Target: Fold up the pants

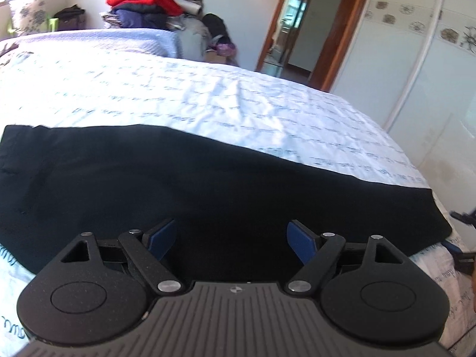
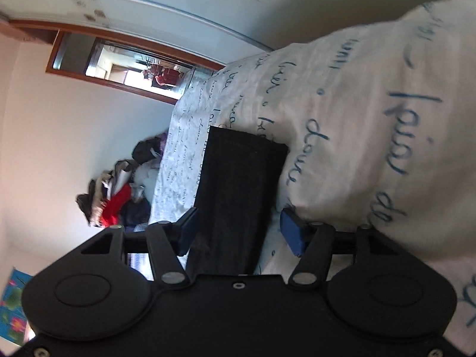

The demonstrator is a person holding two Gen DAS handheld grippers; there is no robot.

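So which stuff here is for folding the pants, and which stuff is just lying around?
For the job:
- black pants, flat on the bed
- bed sheet with blue writing under them
- left claw, open over the pants
- right claw, open, pants between its fingers

Just lying about:
- pile of clothes with a red garment
- flowered pillow
- wardrobe doors

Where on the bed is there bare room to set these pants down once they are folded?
The widest bare patch is the printed sheet beyond the far edge of the black pants, up to the lilac bedspread. Bare sheet also runs past the pants' right end. The clothes pile behind the bed is crowded. The pants fill the near edge.
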